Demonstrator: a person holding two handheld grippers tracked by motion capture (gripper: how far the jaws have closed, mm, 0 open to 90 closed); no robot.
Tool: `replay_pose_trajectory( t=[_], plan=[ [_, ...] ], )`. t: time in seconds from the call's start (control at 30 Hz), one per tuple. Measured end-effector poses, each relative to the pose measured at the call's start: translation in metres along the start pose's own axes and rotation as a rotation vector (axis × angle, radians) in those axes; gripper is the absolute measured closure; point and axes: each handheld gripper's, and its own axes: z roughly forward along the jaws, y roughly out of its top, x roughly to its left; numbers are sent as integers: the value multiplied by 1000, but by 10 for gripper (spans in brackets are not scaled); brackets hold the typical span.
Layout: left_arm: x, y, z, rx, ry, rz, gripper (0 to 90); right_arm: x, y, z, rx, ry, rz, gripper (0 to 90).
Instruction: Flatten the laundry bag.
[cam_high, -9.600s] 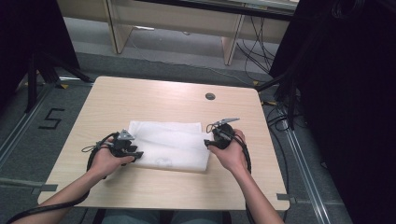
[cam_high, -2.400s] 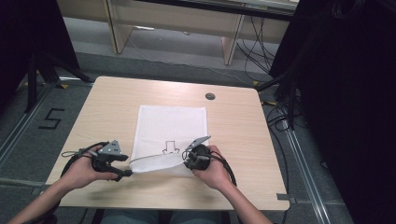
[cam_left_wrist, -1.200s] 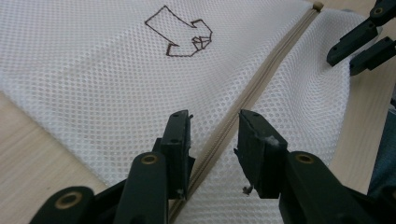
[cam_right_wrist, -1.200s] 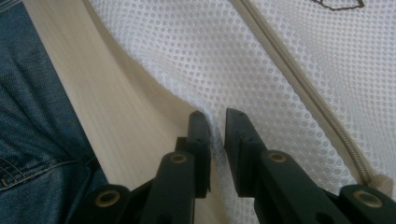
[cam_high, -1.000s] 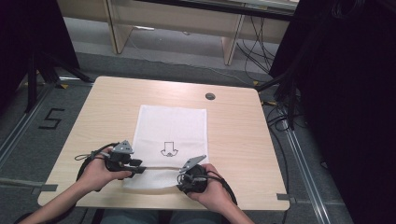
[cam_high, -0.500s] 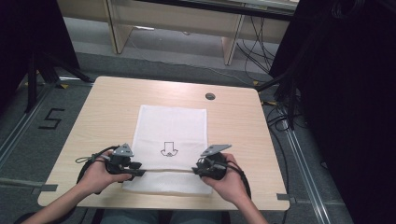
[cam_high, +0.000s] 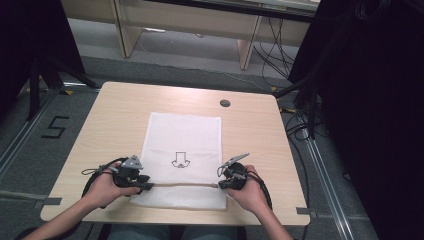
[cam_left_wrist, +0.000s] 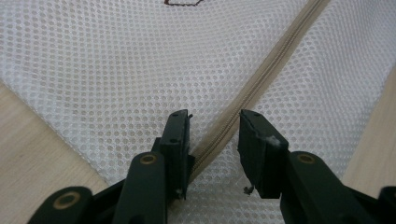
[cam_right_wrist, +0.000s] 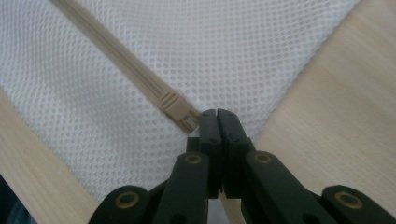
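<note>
Nearest me, my right gripper (cam_right_wrist: 217, 113) has its jaws pressed fully together at the end of the tan zipper (cam_right_wrist: 116, 65); the slider (cam_right_wrist: 179, 110) sits right at their tips. I judge they pinch the pull tab, though the tab itself is hidden.

My left gripper (cam_left_wrist: 214, 135) stands with jaws apart, straddling the zipper without clamping it; the tape runs up between the two fingers and away.

The white mesh bag (cam_high: 182, 150) lies flat on the wooden table (cam_high: 250, 115), zipper line stretched between my two hands.

To do this well, I think: close the left jaws on the mesh beside the tape to anchor it, then draw the slider straight along the tape, low and steady, so the mesh doesn't bunch.

Beyond the fingers, a small dark outline emblem (cam_high: 178, 160) on the bag; no readable words. Farther off, a "5" (cam_high: 54, 128) marked on the floor.
</note>
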Motion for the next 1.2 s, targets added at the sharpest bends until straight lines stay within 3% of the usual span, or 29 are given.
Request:
replay_pose_trajectory(
  t=[0.03, 0.07, 0.3, 0.57, 0.6, 0.63, 0.67, 0.7, 0.77, 0.87, 0.9, 0.93, 1.0, 1.03, 1.07, 1.1, 1.17, 1.2],
  plan=[
    [-1, 0, 1, -19, 2, -23, 628, 0, 0, 3, -11, 3, -40, 900],
    [1, 0, 0, 7, 3, 6, 630, 1, -1, 3, 0, 3, -46, 900],
    [1, -1, -2, 30, 1, 6, 641, 6, -2, 6, 33, 15, -70, 897],
    [-5, -3, 0, 26, 0, -17, 659, 13, -5, 5, 49, -8, -95, 877],
    [-5, -3, -2, 39, -3, 8, 659, 12, -5, 5, 50, -11, -97, 877],
    [-6, -3, 0, 30, -4, -10, 660, 12, -4, 5, 50, -13, -98, 878],
    [-5, -2, -4, 71, -10, 43, 660, 11, -4, 5, 49, -12, -102, 878],
    [-9, -3, 0, 32, -8, -6, 662, 9, -4, 5, 51, -6, -110, 878],
    [-9, -3, -1, 42, -12, 16, 664, 8, -3, 5, 52, -20, -98, 880],
    [-11, -3, 1, 24, -20, -17, 665, 7, -3, 5, 50, -19, -82, 880],
    [-7, -2, -2, 67, -23, 32, 666, 5, -4, 5, 49, -20, -87, 880],
    [-10, -2, 0, 35, -23, -8, 666, 5, -4, 5, 47, -19, -87, 880],
    [-9, -2, 1, 25, -16, 0, 664, 7, -4, 4, 59, -23, -60, 878],
    [-9, -1, 1, 17, -15, 9, 660, 4, -4, 5, 39, -11, -94, 874],
    [-10, 0, 1, -9, -21, -6, 656, 5, -5, 4, 38, -8, -78, 860],
    [-8, 1, -1, -3, -18, 21, 649, 6, -5, 2, 52, -9, -39, 830],
    [-8, 1, -1, -38, -8, 8, 628, 3, -6, 1, -4, 14, -67, 768],
    [-6, 2, -3, -49, -3, 30, 616, 4, -7, -2, -20, 6, -52, 760]
  ],
)
